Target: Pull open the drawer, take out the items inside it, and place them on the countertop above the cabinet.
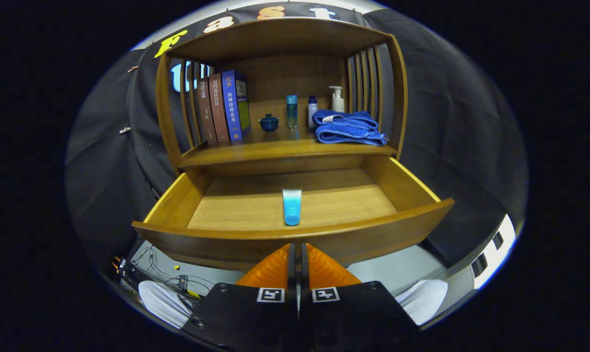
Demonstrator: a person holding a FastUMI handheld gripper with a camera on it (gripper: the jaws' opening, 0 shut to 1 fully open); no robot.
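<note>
The wooden drawer (412, 183) of the cabinet stands pulled open toward me. A blue tube (292, 207) lies flat on the drawer floor, close behind the drawer's front panel (216, 242) and straight ahead of my fingers. My gripper (298, 250) sits just in front of that front panel, a little below its rim. Its two fingers are pressed together with nothing between them. The countertop (255, 146) above the drawer is the shelf surface of the cabinet.
On the countertop stand three books (224, 107), a small blue lidded cup (269, 122), a blue bottle (292, 111), a small white bottle (313, 110), a pump bottle (337, 99) and a folded blue towel (348, 128). Cables (167, 274) lie on the floor below.
</note>
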